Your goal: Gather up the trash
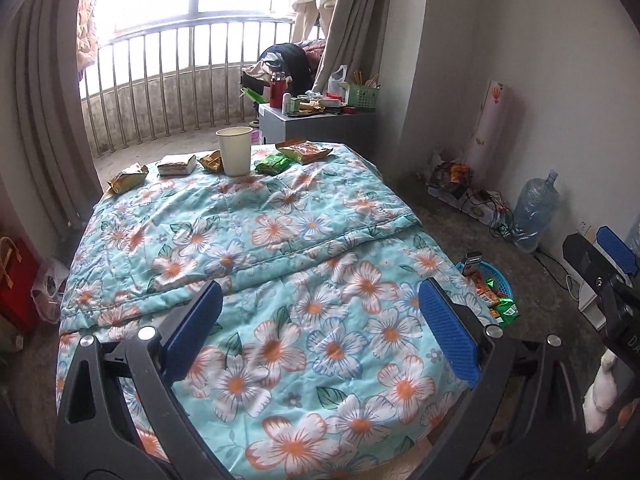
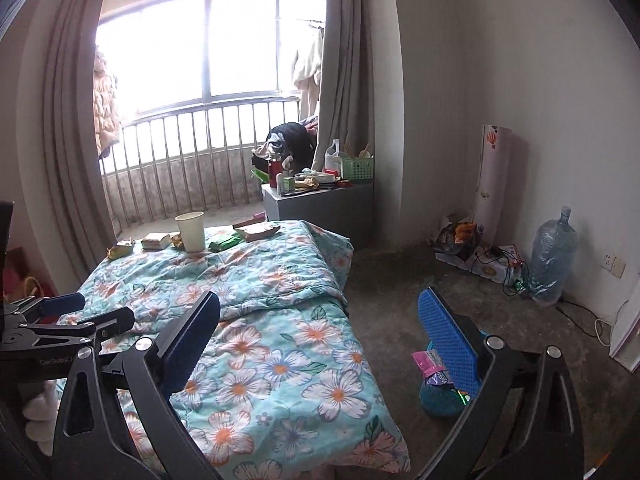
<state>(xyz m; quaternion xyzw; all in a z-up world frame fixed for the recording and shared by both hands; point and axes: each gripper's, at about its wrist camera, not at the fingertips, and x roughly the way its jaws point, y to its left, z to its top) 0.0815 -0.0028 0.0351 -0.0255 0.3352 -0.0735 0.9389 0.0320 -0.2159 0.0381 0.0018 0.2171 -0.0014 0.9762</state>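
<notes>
Wrappers (image 1: pixel 127 178), gold, green and orange, lay crumpled beside the paper cup (image 1: pixel 235 150) on your quilt (image 1: pixel 280 264); your left gripper (image 1: pixel 320 316) and right gripper (image 2: pixel 320 332) gaped empty.

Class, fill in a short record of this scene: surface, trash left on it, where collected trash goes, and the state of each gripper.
Surface: floral quilt
Trash left: paper cup, green wrapper, orange wrapper, gold wrapper and other packets, at the far end
Collected in: blue basket on the floor beside the bed, holding wrappers
Left gripper: open, empty
Right gripper: open, empty
</notes>
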